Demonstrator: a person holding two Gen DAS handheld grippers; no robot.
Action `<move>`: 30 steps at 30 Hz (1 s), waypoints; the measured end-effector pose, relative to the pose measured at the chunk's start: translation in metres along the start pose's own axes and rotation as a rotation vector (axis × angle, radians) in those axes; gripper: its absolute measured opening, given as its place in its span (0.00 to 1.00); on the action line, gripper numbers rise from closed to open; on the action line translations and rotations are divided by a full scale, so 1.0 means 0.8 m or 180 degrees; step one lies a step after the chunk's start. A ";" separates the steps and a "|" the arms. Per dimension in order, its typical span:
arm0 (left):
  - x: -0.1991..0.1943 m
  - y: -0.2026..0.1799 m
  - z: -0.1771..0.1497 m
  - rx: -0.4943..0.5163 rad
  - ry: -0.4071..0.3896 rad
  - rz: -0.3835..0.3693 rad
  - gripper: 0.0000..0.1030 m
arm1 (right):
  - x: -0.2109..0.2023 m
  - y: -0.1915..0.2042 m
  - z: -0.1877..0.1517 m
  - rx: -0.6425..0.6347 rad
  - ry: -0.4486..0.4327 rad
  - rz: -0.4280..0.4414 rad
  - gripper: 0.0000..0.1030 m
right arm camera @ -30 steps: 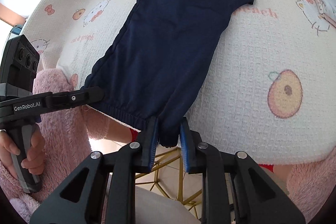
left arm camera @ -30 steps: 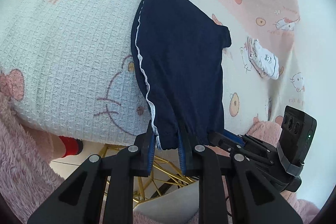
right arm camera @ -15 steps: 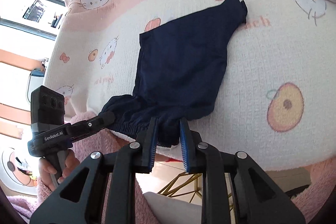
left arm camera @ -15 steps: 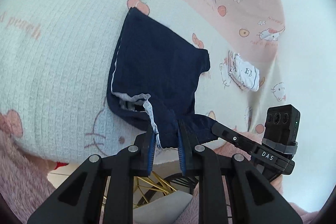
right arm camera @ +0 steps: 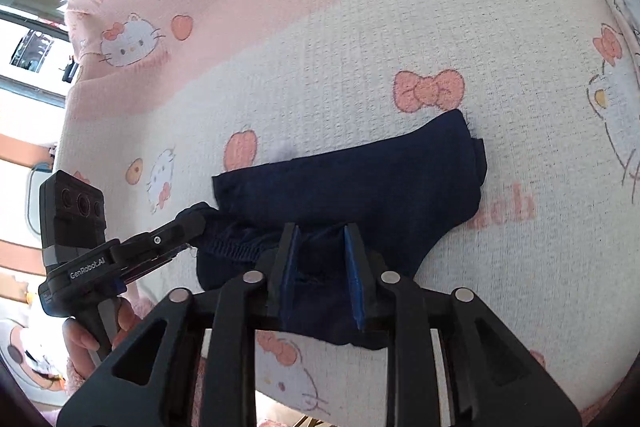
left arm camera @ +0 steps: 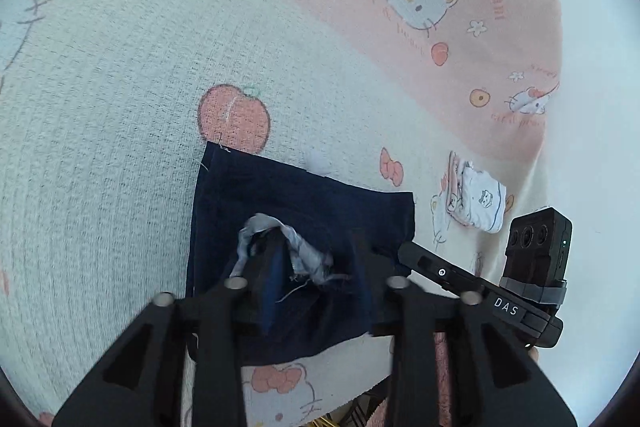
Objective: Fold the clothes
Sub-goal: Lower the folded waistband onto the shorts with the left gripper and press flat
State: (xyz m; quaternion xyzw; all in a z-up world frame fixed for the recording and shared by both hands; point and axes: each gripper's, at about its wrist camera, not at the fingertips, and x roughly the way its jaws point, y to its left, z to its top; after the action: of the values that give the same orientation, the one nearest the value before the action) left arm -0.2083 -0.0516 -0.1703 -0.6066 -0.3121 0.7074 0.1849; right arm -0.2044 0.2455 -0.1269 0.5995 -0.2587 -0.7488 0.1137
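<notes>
Left wrist view: navy garment [left arm camera: 304,211] lies doubled over on the cartoon-cat blanket [left arm camera: 100,107], its far corner touching a printed peach; left gripper [left arm camera: 316,279] has its jaws spread apart over the near hem, a pale inner lining bunched between them, cloth no longer pinched; a small folded white item [left arm camera: 478,203] lies well beyond the garment's far right corner. Right wrist view: right gripper [right arm camera: 322,267] also stands with jaws parted above the garment's [right arm camera: 360,179] near edge, gathered waistband just beside its left finger; the left gripper's tip [right arm camera: 188,223] touches the garment's left end, a hand [right arm camera: 90,337] on its handle.
</notes>
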 end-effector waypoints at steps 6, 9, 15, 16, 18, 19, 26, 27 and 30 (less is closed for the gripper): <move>-0.045 -0.010 -0.003 0.0388 -0.0535 0.0175 0.54 | -0.032 -0.019 0.023 0.0059 -0.0323 0.0079 0.43; -0.032 -0.025 -0.017 0.0896 -0.0481 0.0569 0.54 | -0.043 -0.007 0.011 -0.0288 -0.0409 -0.0174 0.43; 0.002 -0.036 -0.026 0.1313 -0.0316 0.0807 0.47 | 0.017 0.043 -0.016 -0.1196 -0.0118 -0.0874 0.43; 0.003 -0.036 -0.025 0.1328 -0.0320 0.0820 0.38 | 0.026 0.042 -0.014 -0.1165 -0.0062 -0.0857 0.43; 0.004 -0.036 -0.025 0.1357 -0.0328 0.0845 0.11 | 0.041 0.038 -0.006 -0.1128 0.0018 -0.0874 0.43; 0.004 -0.037 -0.025 0.1372 -0.0332 0.0858 0.11 | 0.047 0.036 -0.002 -0.1119 0.0041 -0.0910 0.43; 0.008 -0.039 -0.023 0.1475 -0.0359 0.0947 0.13 | 0.015 0.033 0.005 -0.1045 -0.0221 -0.0831 0.43; 0.009 -0.039 -0.023 0.1490 -0.0363 0.0959 0.16 | 0.008 0.027 0.002 -0.0986 -0.0249 -0.0845 0.43; 0.014 -0.039 -0.021 0.1546 -0.0337 0.0991 0.33 | -0.006 0.006 -0.015 -0.0740 -0.0185 -0.0869 0.44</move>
State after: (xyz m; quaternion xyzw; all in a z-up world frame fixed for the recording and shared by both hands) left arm -0.1982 -0.0175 -0.1591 -0.5474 -0.0460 0.8119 0.1974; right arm -0.1921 0.2405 -0.1219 0.5900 -0.0898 -0.7991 0.0720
